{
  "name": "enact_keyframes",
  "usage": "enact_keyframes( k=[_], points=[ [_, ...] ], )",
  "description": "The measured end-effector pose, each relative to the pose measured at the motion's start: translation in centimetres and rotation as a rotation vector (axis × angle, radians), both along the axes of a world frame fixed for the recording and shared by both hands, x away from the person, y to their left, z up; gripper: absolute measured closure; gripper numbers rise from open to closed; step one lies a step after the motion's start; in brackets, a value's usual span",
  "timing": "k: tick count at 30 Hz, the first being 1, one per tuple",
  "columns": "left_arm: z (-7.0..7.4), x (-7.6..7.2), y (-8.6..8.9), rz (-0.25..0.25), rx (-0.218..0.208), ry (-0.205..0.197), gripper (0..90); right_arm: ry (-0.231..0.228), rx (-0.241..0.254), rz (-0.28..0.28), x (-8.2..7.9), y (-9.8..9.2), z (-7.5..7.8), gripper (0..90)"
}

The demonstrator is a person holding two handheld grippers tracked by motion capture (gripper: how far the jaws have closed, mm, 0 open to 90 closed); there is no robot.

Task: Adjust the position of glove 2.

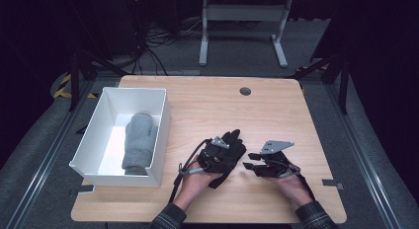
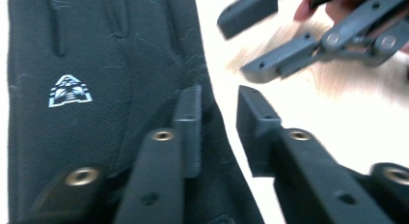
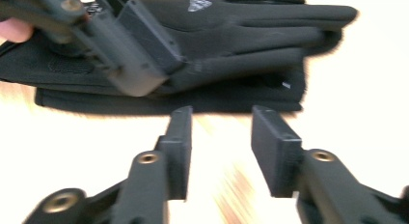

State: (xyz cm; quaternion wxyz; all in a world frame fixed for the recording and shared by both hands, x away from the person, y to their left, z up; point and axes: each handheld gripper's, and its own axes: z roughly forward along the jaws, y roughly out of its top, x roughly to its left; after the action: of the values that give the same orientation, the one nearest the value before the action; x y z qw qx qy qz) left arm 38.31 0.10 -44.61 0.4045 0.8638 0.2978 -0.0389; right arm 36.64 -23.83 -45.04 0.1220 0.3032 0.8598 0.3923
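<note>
The black gloves [image 1: 228, 152] lie flat on the pale wooden desk [image 1: 276, 103], near its front edge and right of the white bin [image 1: 160, 113]. In the right gripper view they show as a stack, one glove [image 3: 251, 28] on top of another whose edge sticks out beneath, fingers pointing to the right of that picture.

The left gripper [image 1: 236, 151] sits over the gloves. In the left gripper view its jaws stand a little apart with nothing pinched between them: the nearer jaw hangs over the black fabric [image 2: 96, 89] close to the glove's edge, the other over bare desk [image 2: 337, 108]. Whether the nearer jaw touches the cloth I cannot tell.

The right gripper [image 1: 250, 161] lies just right of the gloves, its tips pointing at them. In the right gripper view its jaws are apart, empty, over bare wood, short of the glove's edge.

The left gripper view alone brings out a small white emblem [image 2: 70, 91] on the back of the glove, and shows the right gripper [image 2: 238, 35] beyond, jaws parted. The right gripper view shows the left gripper [image 3: 144, 64] resting low against the top glove. The high view adds a grey mitten [image 1: 138, 142] lying inside the bin, and both hands, left [image 1: 196, 182] and right [image 1: 291, 182], coming in from the bottom edge.
</note>
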Motion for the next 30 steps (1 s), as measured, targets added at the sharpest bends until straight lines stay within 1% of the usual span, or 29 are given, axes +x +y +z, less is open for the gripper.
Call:
enact_keyframes(
  k=[1, 2, 3, 4, 6, 7, 8, 9, 12, 13, 14, 15, 16, 17, 20, 24, 30],
  points=[
    [0.2, -0.2, -0.1, -0.002, 0.001, -0.011, 65.9, -0.006, -0.002, -0.007, 0.0, -0.4, 0.1, 50.5],
    [0.2, -0.2, -0.1, -0.002, 0.001, -0.011, 66.6, -0.01, 0.003, -0.022, 0.0, -0.9, 0.1, 48.8],
    [0.3, -0.3, 0.0, -0.008, -0.004, -0.018, 70.3, -0.008, 0.006, -0.036, 0.0, -1.6, 0.2, 47.5],
    [0.5, -0.4, 0.1, -0.015, -0.016, -0.017, 73.8, -0.01, 0.004, -0.047, 0.1, -2.0, 0.2, 46.6],
    [0.8, -0.6, 0.2, -0.023, -0.017, -0.017, 83.7, -0.006, 0.0, -0.073, 0.1, -3.0, 0.2, 45.1],
    [0.8, -0.7, 0.3, -0.029, -0.01, -0.016, 87.9, -0.007, 0.001, -0.083, 0.1, -3.5, 0.1, 44.9],
    [0.8, -0.7, 0.3, -0.029, -0.01, -0.016, 90.0, -0.007, 0.001, -0.083, 0.1, -3.5, 0.1, 44.9],
    [0.7, -0.7, 0.2, -0.036, 0.006, 0.001, 90.0, -0.002, -0.007, -0.102, -0.1, -4.5, 0.0, 44.5],
    [0.2, -0.9, -0.1, -0.039, 0.033, 0.009, 90.0, -0.001, -0.021, -0.118, -0.4, -5.4, -0.2, 44.0],
    [0.2, -0.9, -0.1, -0.039, 0.033, 0.009, 90.0, -0.003, -0.023, -0.122, -0.5, -5.7, -0.3, 43.8],
    [0.1, -1.0, -0.2, -0.04, 0.047, 0.012, 90.0, -0.003, -0.023, -0.122, -0.5, -5.7, -0.3, 43.8],
    [-0.2, -1.1, -0.2, -0.043, 0.064, 0.013, 90.0, 0.001, -0.026, -0.133, -0.6, -6.3, -0.4, 42.4],
    [-0.2, -1.1, -0.2, -0.043, 0.064, 0.013, 90.0, 0.001, -0.026, -0.133, -0.6, -6.3, -0.4, 42.4],
    [-0.3, -1.3, -0.1, -0.044, 0.083, 0.013, 90.0, 0.005, -0.029, -0.141, -0.7, -6.7, -0.6, 41.3],
    [-0.3, -1.5, 0.4, -0.041, 0.108, 0.01, 90.0, 0.01, -0.03, -0.149, -0.6, -7.1, -0.8, 38.0],
    [-0.2, -1.7, 1.4, -0.038, 0.129, 0.003, 90.0, 0.01, -0.032, -0.16, -0.4, -7.1, -1.1, 32.5],
    [-0.1, -1.9, 2.2, -0.04, 0.155, -0.018, 90.0, 0.007, -0.042, -0.159, -0.2, -7.0, -1.4, 30.1]
  ],
)
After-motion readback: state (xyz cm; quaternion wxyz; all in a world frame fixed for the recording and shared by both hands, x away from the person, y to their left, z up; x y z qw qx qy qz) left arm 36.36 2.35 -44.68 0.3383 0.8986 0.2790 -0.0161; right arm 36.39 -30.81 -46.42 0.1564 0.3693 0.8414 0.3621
